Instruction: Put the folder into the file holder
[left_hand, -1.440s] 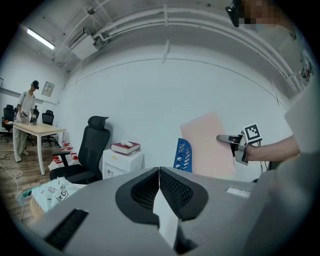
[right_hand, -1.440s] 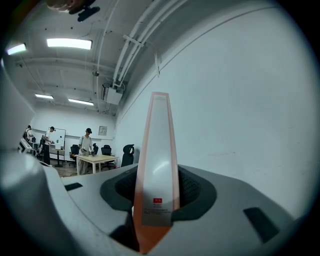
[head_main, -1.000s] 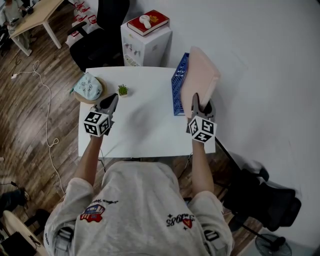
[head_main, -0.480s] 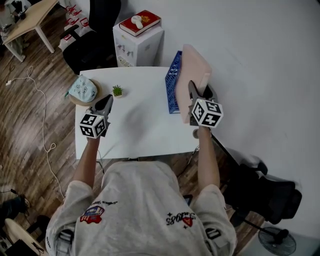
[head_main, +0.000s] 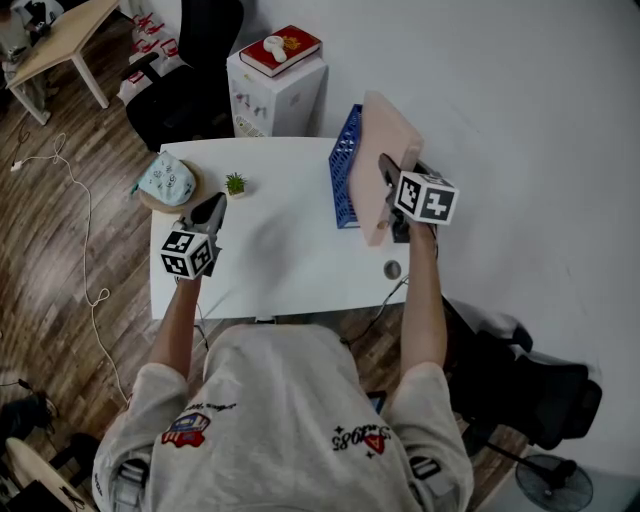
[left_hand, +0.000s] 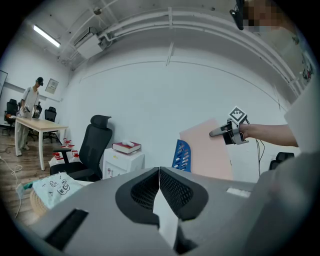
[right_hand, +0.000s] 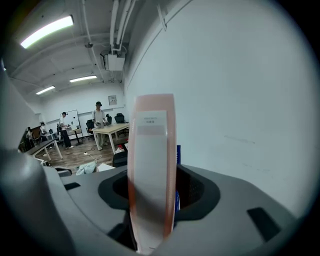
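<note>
table (head_main: 280, 265): white; lies under both grippers.
folder (head_main: 388, 140): pink, standing on edge and tilted. Its near edge sits in the right gripper's jaws, and the rest reaches forward and up past them.
holder (head_main: 344, 170): blue, upright on the table. It is just left of the right gripper and lower, close beside the folder's left face. I cannot tell whether the folder's lower edge has entered it.
right gripper (head_main: 386, 168): pinching the folder. Its jaws stand wide round the thick spine and have just been closing a little on it.
left gripper (left_hand: 159, 175): jaws pressed together with nothing between them. It hovers over the table, well apart from the folder.
step: likely lining the folder up with the holder; it does not look seated yet.
next: bring the lower edge over a slot, square the folder to the dividers, lower it, then let go.
</note>
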